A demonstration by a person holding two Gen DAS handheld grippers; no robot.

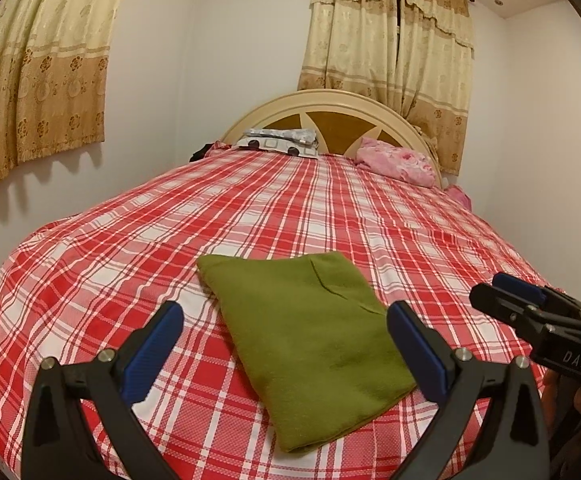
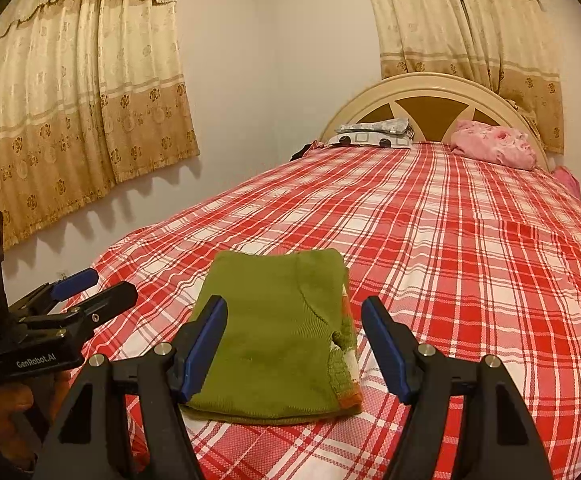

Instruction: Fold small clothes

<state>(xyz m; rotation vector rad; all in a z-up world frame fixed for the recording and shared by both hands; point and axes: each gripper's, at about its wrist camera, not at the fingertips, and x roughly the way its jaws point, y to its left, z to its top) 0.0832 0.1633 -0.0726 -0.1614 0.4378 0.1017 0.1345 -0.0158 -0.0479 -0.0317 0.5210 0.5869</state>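
A green knit garment (image 1: pixel 310 344) lies folded into a flat rectangle on the red plaid bed sheet (image 1: pixel 170 240); it also shows in the right wrist view (image 2: pixel 274 340). My left gripper (image 1: pixel 286 312) is open, its blue-padded fingers held above and to either side of the garment, touching nothing. My right gripper (image 2: pixel 294 312) is open too, hovering over the garment's near edge. The right gripper shows at the right edge of the left wrist view (image 1: pixel 502 292), and the left gripper at the left edge of the right wrist view (image 2: pixel 98 288).
Patterned pillows (image 1: pixel 282 142) and a pink bundle (image 1: pixel 398 160) lie by the curved headboard (image 1: pixel 330 108). Beige curtains (image 1: pixel 34 80) hang on the left wall and behind the bed. The bed's left edge drops off near the wall.
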